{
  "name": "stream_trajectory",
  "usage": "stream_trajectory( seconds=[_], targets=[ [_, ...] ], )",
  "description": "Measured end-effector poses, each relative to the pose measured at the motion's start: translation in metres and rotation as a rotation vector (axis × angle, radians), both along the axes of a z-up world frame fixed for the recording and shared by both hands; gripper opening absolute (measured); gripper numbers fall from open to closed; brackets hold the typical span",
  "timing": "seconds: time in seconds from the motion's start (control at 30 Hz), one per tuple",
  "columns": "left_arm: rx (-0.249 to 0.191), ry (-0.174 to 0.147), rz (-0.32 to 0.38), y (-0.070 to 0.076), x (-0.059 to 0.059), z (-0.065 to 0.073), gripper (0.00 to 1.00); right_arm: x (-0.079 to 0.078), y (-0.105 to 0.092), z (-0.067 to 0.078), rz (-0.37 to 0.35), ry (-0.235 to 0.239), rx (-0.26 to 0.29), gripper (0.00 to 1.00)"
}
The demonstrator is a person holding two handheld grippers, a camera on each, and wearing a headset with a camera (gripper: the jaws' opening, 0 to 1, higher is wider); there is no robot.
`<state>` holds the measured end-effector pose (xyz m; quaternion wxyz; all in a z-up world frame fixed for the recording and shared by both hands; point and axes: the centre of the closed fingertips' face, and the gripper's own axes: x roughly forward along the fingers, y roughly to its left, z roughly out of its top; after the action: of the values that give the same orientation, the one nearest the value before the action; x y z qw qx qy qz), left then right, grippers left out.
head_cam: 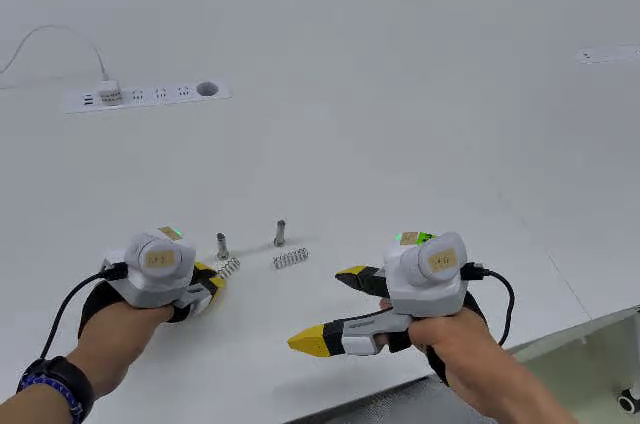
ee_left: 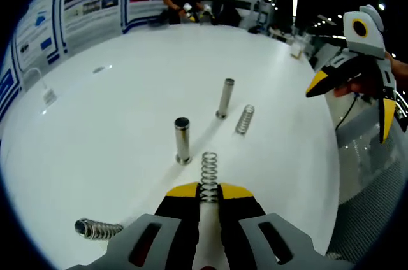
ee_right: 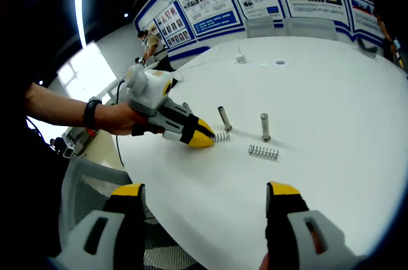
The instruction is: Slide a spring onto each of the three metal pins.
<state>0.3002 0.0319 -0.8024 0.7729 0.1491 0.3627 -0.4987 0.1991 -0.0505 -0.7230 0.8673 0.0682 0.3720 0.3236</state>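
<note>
I am pinching one spring [ee_left: 208, 168] by its lower end in my left gripper [ee_left: 201, 192], jaws narrow around it, with the coil pointing outward so the free end can drop over the nearer pin [ee_left: 182, 141] just ahead. My right gripper [ee_right: 205, 195] is hanging wide apart at the edge of the worktop [head_cam: 400, 144], out of the way. I am counting two standing pins, one loose spring [ee_left: 245, 119] lying beside the farther pin [ee_left: 224, 97], and a coiled piece [ee_left: 97, 228] lying flat, possibly the third pin already fitted.
</note>
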Motion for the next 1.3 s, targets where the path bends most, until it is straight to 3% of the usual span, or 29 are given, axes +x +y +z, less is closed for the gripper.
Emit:
stream_trajectory(
  seconds=[0.5, 0.77, 1.03, 1.3],
  targets=[
    [-0.021, 0.024, 0.015, 0.023, -0.029, 0.005, 0.11, -0.004, 0.011, -0.004, 0.009, 0.008, 0.019, 0.78],
    [-0.047, 0.029, 0.030, 0.034, -0.049, 0.016, 0.11, -0.007, 0.016, -0.005, 0.013, 0.015, 0.033, 0.78],
    [-0.049, 0.042, 0.050, 0.056, -0.066, 0.021, 0.11, -0.011, 0.022, -0.010, 0.017, 0.031, 0.049, 0.77],
    [-0.055, 0.027, 0.058, 0.069, -0.075, 0.037, 0.11, -0.009, 0.034, -0.008, 0.021, 0.029, 0.083, 0.76]
  ],
)
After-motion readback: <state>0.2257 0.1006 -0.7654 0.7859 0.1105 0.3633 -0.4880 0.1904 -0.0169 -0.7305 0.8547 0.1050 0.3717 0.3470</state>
